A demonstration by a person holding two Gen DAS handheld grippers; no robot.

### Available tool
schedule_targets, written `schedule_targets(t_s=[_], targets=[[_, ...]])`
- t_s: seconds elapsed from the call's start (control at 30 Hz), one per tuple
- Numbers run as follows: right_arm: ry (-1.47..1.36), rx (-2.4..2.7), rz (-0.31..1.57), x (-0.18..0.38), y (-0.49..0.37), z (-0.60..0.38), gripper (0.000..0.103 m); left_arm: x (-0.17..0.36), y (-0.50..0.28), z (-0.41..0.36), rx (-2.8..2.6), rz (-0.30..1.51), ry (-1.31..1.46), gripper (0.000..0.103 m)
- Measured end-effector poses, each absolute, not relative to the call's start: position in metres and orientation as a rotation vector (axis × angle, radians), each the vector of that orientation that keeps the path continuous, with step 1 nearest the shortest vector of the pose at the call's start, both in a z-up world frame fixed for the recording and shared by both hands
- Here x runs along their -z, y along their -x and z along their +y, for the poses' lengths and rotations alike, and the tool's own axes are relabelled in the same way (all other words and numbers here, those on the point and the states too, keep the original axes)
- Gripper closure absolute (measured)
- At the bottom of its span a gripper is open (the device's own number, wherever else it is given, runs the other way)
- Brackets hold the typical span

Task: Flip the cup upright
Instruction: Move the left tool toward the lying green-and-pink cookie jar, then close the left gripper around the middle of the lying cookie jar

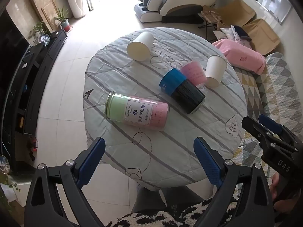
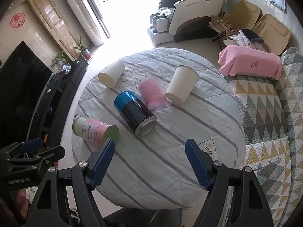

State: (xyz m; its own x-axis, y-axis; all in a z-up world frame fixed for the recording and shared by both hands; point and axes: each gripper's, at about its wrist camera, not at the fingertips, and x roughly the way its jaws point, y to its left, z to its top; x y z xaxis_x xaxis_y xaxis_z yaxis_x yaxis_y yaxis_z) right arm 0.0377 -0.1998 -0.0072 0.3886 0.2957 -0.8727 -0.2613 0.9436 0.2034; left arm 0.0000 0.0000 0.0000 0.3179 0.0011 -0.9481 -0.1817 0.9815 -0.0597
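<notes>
Several containers lie on their sides on a round table [image 1: 132, 151] [image 2: 161, 179] under a striped cloth. A white paper cup [image 1: 140, 46] [image 2: 111, 74] lies at the far left. A second white paper cup [image 1: 215, 71] [image 2: 181, 85] lies at the far right. A pink translucent cup [image 1: 193, 73] [image 2: 151, 92] lies between it and a black can with a blue end [image 1: 181, 92] [image 2: 134, 113]. A green-and-pink jar [image 1: 137, 111] [image 2: 94, 129] lies nearest. My left gripper [image 1: 149, 162] and right gripper [image 2: 149, 162] are open, empty, above the near table edge.
A sofa with a patterned quilt [image 2: 269, 113] and a pink blanket [image 2: 250, 62] stands to the right. A massage chair [image 2: 189, 19] is behind the table. A dark TV cabinet [image 1: 28, 94] runs along the left. The floor is tiled.
</notes>
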Motion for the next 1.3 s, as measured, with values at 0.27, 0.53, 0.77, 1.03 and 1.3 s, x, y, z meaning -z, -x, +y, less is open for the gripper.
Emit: schedule_targets(t_s=[0.27,0.53,0.77,1.03,1.3], targets=[[-0.028,-0.355,1.112,0.005,-0.037,-0.197,0.025,-0.001,0.000,0.001,-0.122,1.244,0.166,0.008],[-0.028,-0.357,1.111,0.005,-0.038,-0.196,0.025,-0.003,0.000,0.006,-0.130,1.245,0.163,0.008],[-0.024,-0.359,1.112,0.006,-0.039,-0.196,0.025,0.006,-0.004,0.006,-0.131,1.264,0.197,0.007],[0.011,-0.380,1.137,0.011,-0.053,-0.194,0.025,0.042,-0.019,0.022,-0.271,1.388,0.332,0.006],[0.081,-0.408,1.173,0.024,-0.075,-0.191,0.025,0.089,-0.043,0.039,-0.421,1.446,0.524,0.006]])
